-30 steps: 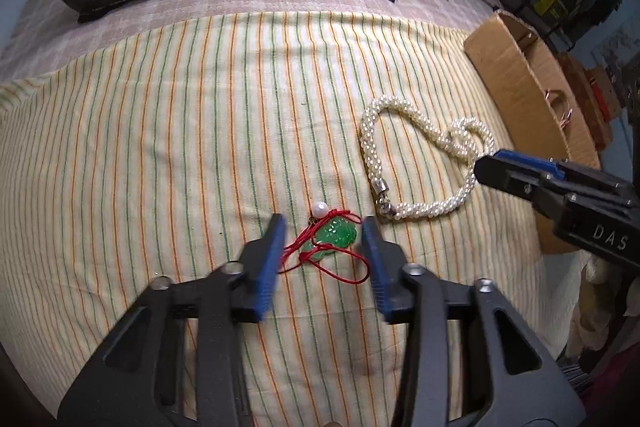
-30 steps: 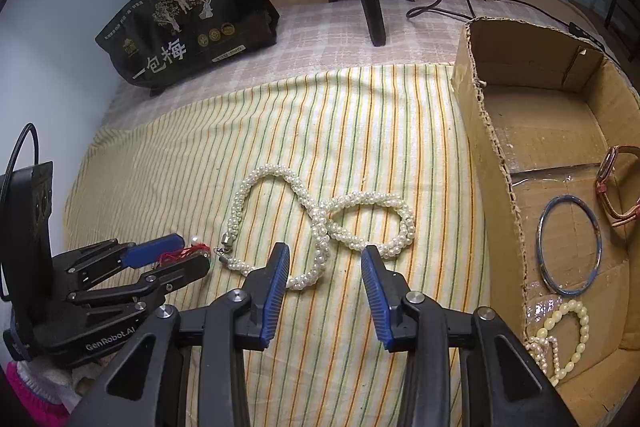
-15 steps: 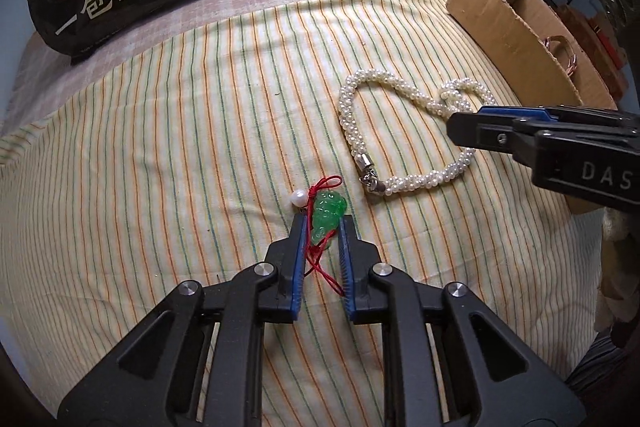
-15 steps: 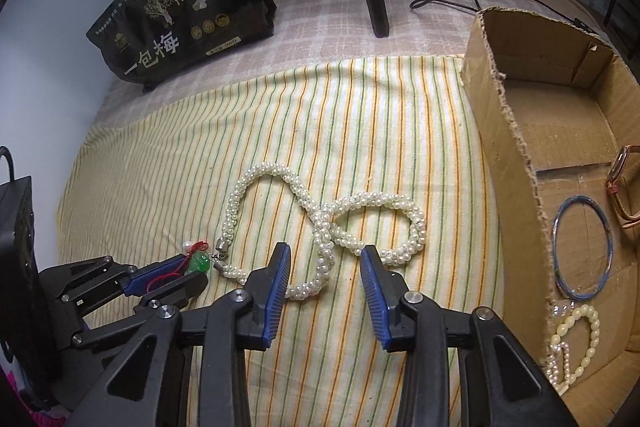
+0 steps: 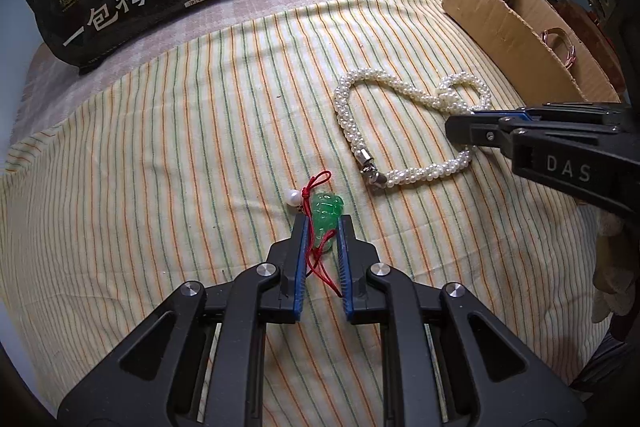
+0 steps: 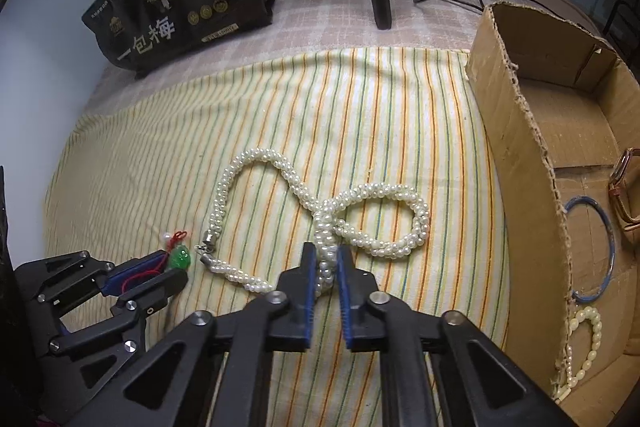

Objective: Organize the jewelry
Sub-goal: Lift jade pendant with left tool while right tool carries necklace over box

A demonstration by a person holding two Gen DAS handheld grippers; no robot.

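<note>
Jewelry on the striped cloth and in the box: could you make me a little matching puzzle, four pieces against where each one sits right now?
Things:
1. green pendant
2. pearl necklace
3. blue bangle
4. small pearl bracelet

Places:
A. flat in the cardboard box, middle of its floor
B. pinched in the left gripper
C. near corner of the box floor
D. pinched in the right gripper, the rest lying on the striped cloth

Pairs: 1-B, 2-D, 3-A, 4-C

Cardboard box (image 6: 520, 163) cut off right; bangle (image 6: 604, 251) partly behind wall.
</note>
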